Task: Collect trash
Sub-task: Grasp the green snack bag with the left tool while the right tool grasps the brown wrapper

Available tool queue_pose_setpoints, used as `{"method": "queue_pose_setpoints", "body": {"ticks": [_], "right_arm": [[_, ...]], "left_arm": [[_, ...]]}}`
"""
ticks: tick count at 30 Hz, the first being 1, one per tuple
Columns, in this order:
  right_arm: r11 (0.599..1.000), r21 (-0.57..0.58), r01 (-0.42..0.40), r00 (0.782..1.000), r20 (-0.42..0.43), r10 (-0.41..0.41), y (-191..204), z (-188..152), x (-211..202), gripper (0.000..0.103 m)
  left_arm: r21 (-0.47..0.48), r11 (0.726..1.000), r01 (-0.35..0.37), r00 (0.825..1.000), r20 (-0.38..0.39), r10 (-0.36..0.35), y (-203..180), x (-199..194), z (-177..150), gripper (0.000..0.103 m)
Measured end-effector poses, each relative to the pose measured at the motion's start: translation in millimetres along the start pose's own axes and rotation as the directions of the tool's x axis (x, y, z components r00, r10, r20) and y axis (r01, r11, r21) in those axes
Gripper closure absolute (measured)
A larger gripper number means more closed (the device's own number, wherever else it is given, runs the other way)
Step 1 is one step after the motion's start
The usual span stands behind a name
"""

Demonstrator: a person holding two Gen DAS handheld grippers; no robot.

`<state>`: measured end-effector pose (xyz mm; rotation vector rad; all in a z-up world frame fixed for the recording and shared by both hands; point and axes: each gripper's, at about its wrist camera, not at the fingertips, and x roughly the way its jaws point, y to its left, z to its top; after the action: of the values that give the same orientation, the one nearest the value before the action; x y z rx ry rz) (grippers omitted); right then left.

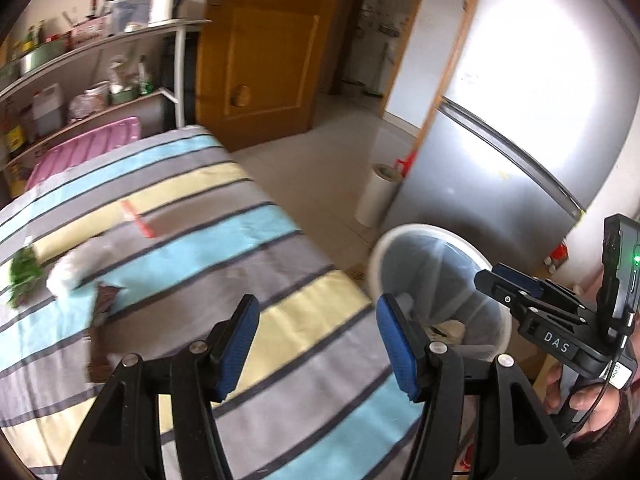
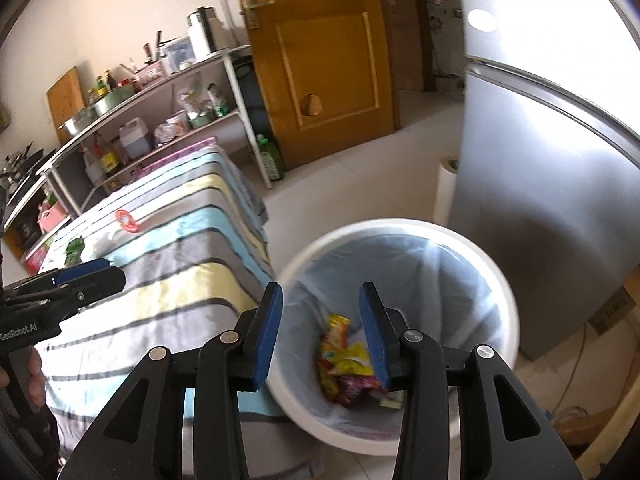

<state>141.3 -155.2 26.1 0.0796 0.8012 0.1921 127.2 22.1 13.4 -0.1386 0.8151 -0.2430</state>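
Both claws stand released, with nothing between their blue pads. The right gripper (image 2: 320, 336) hangs directly over the white bin (image 2: 508, 292), jaws apart, and bright wrappers (image 2: 344, 364) lie at the bottom of the bin's pale liner, so this hand looks to have nothing more to drop. The left gripper (image 1: 318, 344) hovers above the near corner of the striped bed cover (image 1: 248, 280), also apart and empty.

Largest first: the bed fills the left half of both views, the bin sits on the floor just beside the bed's near corner, and a grey fridge (image 2: 540, 200) stands behind the bin.

What is left to collect lies on the far-left part of the cover, well apart from the bin. In the left wrist view a white crumpled wad (image 1: 68, 272) rests near a green packet (image 1: 24, 276), with a dark brown wrapper (image 1: 104, 304) just beside the wad; blur makes it hard to say whether the wad is tissue or a plastic bag. Farther up the bed lies a red-and-white strip (image 1: 138, 220), its long axis running diagonally across the stripes.

All of this lies ahead and to the left of the left claw, on the side away from the bin. The left hand is clearly nearer; I judge it should take the next piece, and the brown wrapper is closest to its pads.
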Motion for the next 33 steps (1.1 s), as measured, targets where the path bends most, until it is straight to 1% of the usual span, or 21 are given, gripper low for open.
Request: {"method": "queue_pose_setpoints", "body": {"ticks": [4, 6, 10, 20, 26, 27, 30, 33], "right_arm": [[0.999, -0.031, -0.039, 0.999, 0.001, 0.039, 29.8, 4.8, 7.1, 0.062], [0.997, -0.049, -0.060, 0.998, -0.001, 0.060, 43.5, 5.8, 10.2, 0.062], [0.991, -0.083, -0.101, 0.995, -0.015, 0.100, 71.1, 6.4, 19.5, 0.062], [0.962, -0.187, -0.199, 0.980, -0.059, 0.191, 151.8, 9.0, 42.0, 0.062], [0.935, -0.240, -0.261, 0.965, -0.102, 0.243, 202.5, 10.1, 57.7, 0.062], [0.928, -0.245, -0.282, 0.959, -0.114, 0.261, 211.6, 10.0, 61.2, 0.062], [0.915, -0.254, -0.312, 0.948, -0.136, 0.286, 230.2, 9.9, 69.5, 0.062], [0.904, -0.260, -0.339, 0.937, -0.174, 0.302, 249.8, 7.0, 81.7, 0.062]], "left_arm": [[-0.045, 0.998, -0.053, 0.998, 0.025, 0.054, 29.0, -15.4, -5.1, 0.040], [-0.072, 0.995, -0.068, 0.997, 0.035, 0.071, 45.6, -22.6, -7.9, 0.040], [-0.123, 0.985, -0.120, 0.991, 0.047, 0.126, 80.7, -36.5, -13.1, 0.040], [-0.229, 0.947, -0.225, 0.968, 0.053, 0.243, 163.0, -68.0, -25.4, 0.039], [-0.289, 0.919, -0.269, 0.955, 0.040, 0.293, 210.1, -75.0, -25.3, 0.039], [-0.303, 0.912, -0.278, 0.952, 0.038, 0.303, 217.5, -76.4, -25.4, 0.039], [-0.317, 0.906, -0.281, 0.950, 0.040, 0.309, 231.0, -77.2, -24.9, 0.036], [-0.327, 0.903, -0.277, 0.953, 0.026, 0.302, 242.4, -72.4, -23.3, 0.035]]}}
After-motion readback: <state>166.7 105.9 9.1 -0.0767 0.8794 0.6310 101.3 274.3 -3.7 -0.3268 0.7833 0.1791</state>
